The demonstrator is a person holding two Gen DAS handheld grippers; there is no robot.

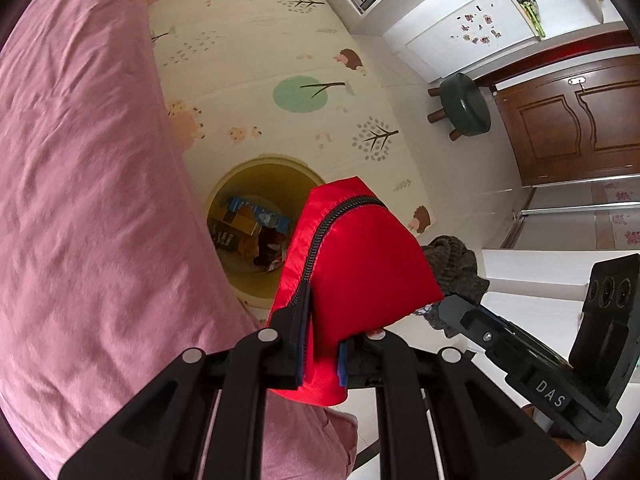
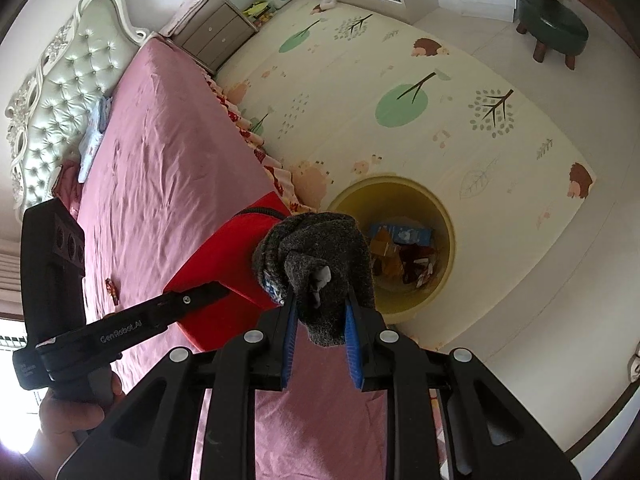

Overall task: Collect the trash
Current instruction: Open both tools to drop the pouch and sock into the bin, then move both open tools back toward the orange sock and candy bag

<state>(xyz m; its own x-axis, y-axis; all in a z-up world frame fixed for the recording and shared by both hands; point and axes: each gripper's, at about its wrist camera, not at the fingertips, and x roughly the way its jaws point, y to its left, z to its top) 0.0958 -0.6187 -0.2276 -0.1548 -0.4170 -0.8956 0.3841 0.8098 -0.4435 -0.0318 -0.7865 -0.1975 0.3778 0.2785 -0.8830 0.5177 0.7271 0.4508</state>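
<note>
Two things are held up at once above the bin (image 2: 444, 216), which stands on the play mat (image 2: 500, 160) just beside the edge of the bed (image 2: 172, 160). The left gripper (image 1: 320, 344) has its fingers pressed onto a red zip pouch (image 1: 360, 264), pinching it at the zip end so the rest of it juts out over the bin's near rim. The right gripper (image 2: 320, 316) pinches a grey knitted sock (image 2: 320, 256), bunched between its blue fingers (image 2: 290, 332), with something pale and crumpled wrapped in the wool. Both are carried high and close together, touching or nearly so, probably so each can be let fall straight into the bin. Boxes and wrappers (image 2: 400, 248) already lie at its bottom. One small wrapper (image 2: 111, 289) lies on the bed near its side edge, seemingly yet to be gathered.
</note>
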